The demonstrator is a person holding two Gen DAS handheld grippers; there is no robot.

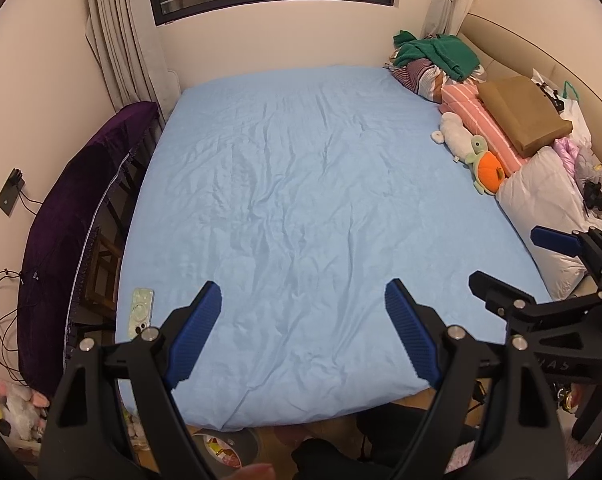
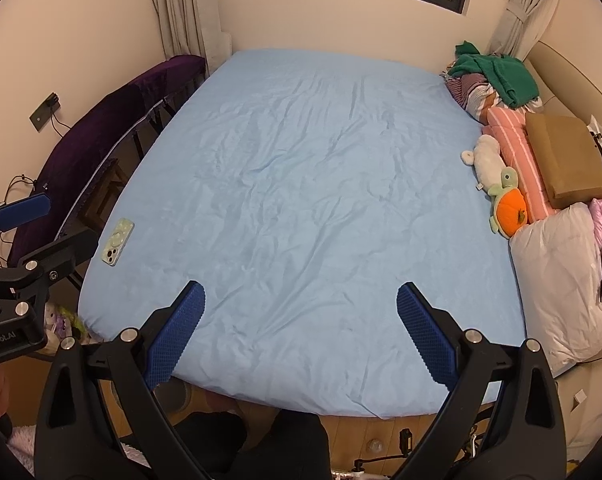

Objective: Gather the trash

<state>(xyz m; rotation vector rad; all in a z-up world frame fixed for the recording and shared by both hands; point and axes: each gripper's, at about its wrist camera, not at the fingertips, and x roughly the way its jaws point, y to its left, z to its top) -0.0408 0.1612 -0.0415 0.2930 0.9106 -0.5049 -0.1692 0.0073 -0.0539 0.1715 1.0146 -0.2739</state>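
The left black gripper with bumpy blue pads (image 1: 303, 312) and the right one (image 2: 301, 312) both hang wide apart, holding nothing, over the wrinkly soft light-blue bed sheet (image 1: 301, 200). No trash shows on it; a flat shiny phone (image 2: 117, 241) lies near the left edge

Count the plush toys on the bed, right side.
2. A white plush lies against the pink striped pillow; a green turtle with an orange shell lies just nearer, beside the white pillow. More may be hidden in the pile.
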